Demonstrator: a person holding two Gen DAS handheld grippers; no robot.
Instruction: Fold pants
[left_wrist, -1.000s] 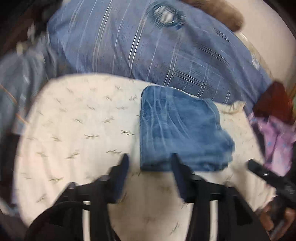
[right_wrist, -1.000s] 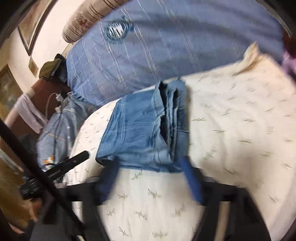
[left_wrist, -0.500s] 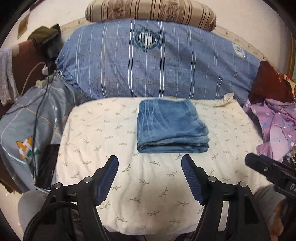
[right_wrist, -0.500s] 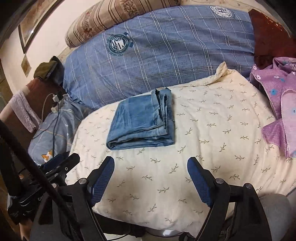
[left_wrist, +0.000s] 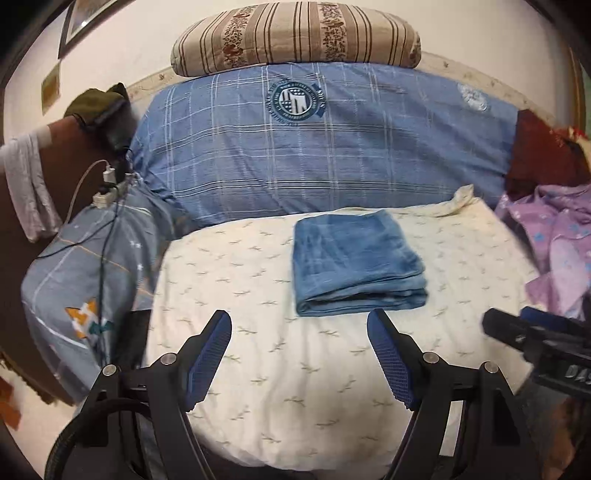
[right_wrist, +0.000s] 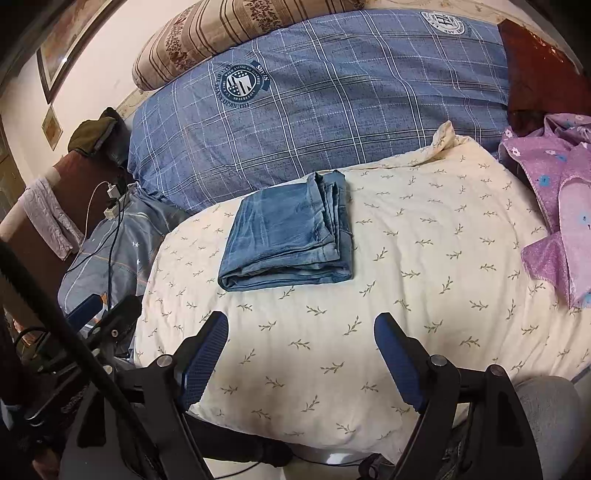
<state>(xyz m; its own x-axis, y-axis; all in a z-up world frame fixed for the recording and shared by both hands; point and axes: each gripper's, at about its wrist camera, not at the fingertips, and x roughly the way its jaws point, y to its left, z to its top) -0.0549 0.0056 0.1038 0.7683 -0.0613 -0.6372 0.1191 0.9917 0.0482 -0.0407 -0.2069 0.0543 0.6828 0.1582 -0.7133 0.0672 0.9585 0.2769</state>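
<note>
The blue denim pants (left_wrist: 354, 262) lie folded into a compact rectangle on the cream leaf-print cushion (left_wrist: 258, 350). They also show in the right wrist view (right_wrist: 291, 236), with stacked layer edges on their right side. My left gripper (left_wrist: 299, 325) is open and empty, held back from the pants' near edge. My right gripper (right_wrist: 301, 326) is open and empty, also short of the pants. The right gripper's body shows at the right edge of the left wrist view (left_wrist: 543, 347).
A large blue plaid pillow (left_wrist: 325, 144) lies behind the cushion, with a striped bolster (left_wrist: 295, 37) on top. Purple floral cloth (right_wrist: 557, 206) lies at the right. A grey-blue pillow with cables and a charger (left_wrist: 107, 177) is at the left.
Both grippers have let go of the pants, opened wide and drawn back toward the near edge of the cushion. The folded pants stay in place.
</note>
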